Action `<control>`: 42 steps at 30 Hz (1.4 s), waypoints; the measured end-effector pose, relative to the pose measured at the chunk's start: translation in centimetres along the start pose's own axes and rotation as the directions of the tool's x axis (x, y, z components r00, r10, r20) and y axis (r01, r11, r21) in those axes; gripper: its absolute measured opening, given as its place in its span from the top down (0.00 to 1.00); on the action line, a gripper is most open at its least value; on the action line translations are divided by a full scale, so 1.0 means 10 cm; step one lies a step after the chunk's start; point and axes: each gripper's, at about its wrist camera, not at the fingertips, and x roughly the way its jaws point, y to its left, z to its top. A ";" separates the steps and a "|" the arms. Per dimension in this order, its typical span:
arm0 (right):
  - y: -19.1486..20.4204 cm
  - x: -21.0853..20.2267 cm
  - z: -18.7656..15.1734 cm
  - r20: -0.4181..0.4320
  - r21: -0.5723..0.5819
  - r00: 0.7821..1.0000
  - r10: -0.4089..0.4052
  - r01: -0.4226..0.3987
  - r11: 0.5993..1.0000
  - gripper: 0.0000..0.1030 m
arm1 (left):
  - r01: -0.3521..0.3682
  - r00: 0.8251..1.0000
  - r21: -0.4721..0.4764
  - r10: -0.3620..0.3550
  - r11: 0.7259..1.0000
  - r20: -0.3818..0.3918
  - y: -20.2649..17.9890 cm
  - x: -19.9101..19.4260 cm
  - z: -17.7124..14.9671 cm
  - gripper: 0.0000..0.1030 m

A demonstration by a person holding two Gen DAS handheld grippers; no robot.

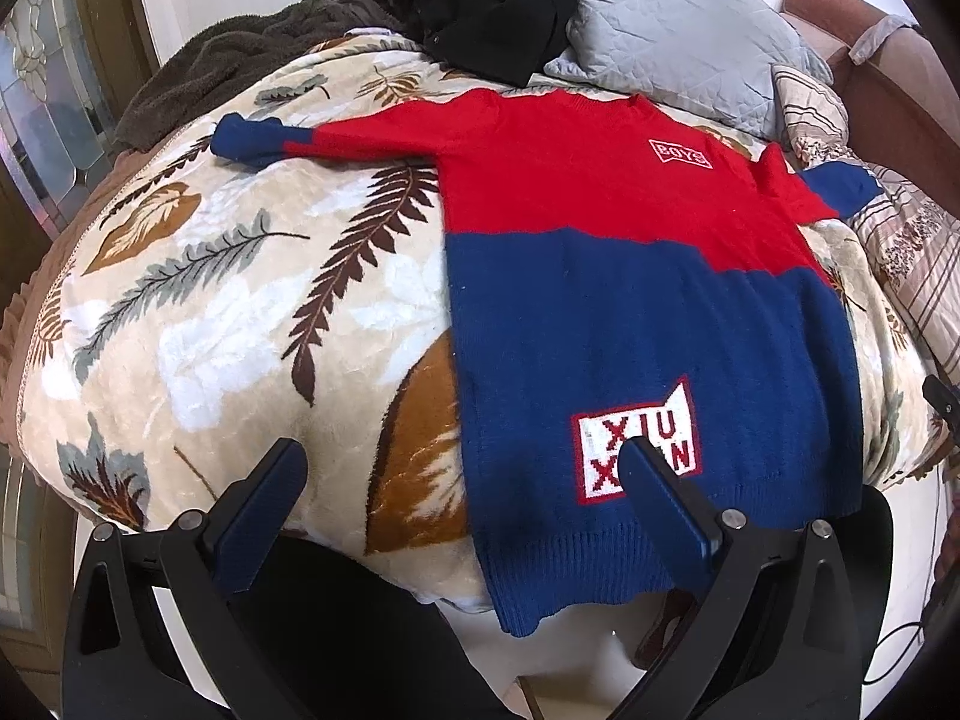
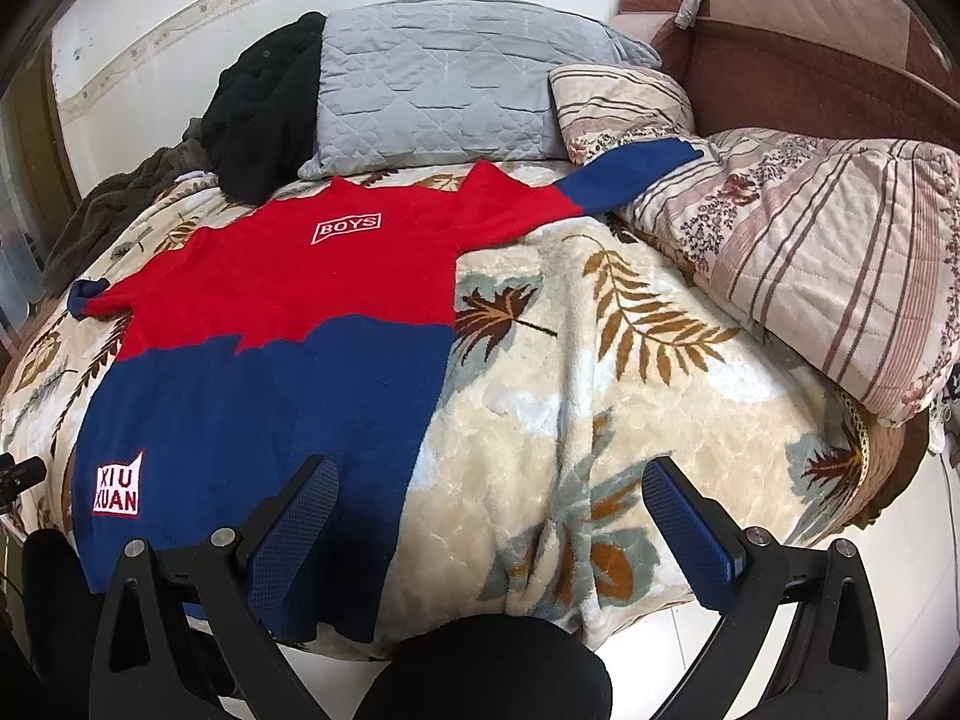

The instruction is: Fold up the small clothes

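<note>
A red-and-blue child's sweater (image 1: 630, 276) lies flat, front up, on a leaf-patterned plush blanket (image 1: 240, 312) covering a bed, its ribbed hem hanging just over the near edge. Both sleeves are spread wide: one blue cuff (image 1: 246, 135) reaches toward a dark brown throw (image 1: 222, 66), the other (image 2: 630, 171) rests on a striped floral quilt (image 2: 840, 276). Open blanket stretches on either side of the sweater's body, more of it bare toward the quilt side. Behind the collar, a grey quilted pillow (image 2: 438, 90) and a heap of black clothing (image 2: 264, 114) crowd the far edge, with a brown headboard (image 2: 780, 72) beyond.

The left gripper (image 1: 462, 474) hovers at the near edge with its fingers spread wide, one over the blanket and one in front of the sweater's white "XIU XUAN" patch (image 1: 642, 438); it holds nothing. The right gripper (image 2: 492, 492) is likewise spread wide and empty, one finger above the sweater's blue lower half, the other above bare blanket.
</note>
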 end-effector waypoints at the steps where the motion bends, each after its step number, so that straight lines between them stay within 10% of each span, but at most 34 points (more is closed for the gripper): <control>1: -0.01 0.01 0.00 -0.002 0.003 1.000 0.001 -0.001 1.000 0.01 | 0.000 1.000 -0.002 0.000 1.000 -0.004 0.00 0.01 0.00 0.00; 27: -0.07 0.19 -0.04 -0.041 0.015 0.998 0.037 -0.036 0.999 0.02 | 0.016 0.997 -0.034 -0.019 0.999 -0.069 0.08 0.21 0.02 0.00; 35: -0.11 0.41 -0.10 -0.109 0.064 0.984 0.143 -0.137 0.989 0.25 | 0.079 0.981 -0.145 -0.103 0.986 -0.166 0.25 0.45 -0.04 0.00; 42: 0.17 0.71 -0.31 -0.261 0.040 0.928 0.265 -0.264 0.964 0.41 | 0.180 0.945 -0.168 -0.218 0.969 -0.245 0.04 0.62 -0.16 0.00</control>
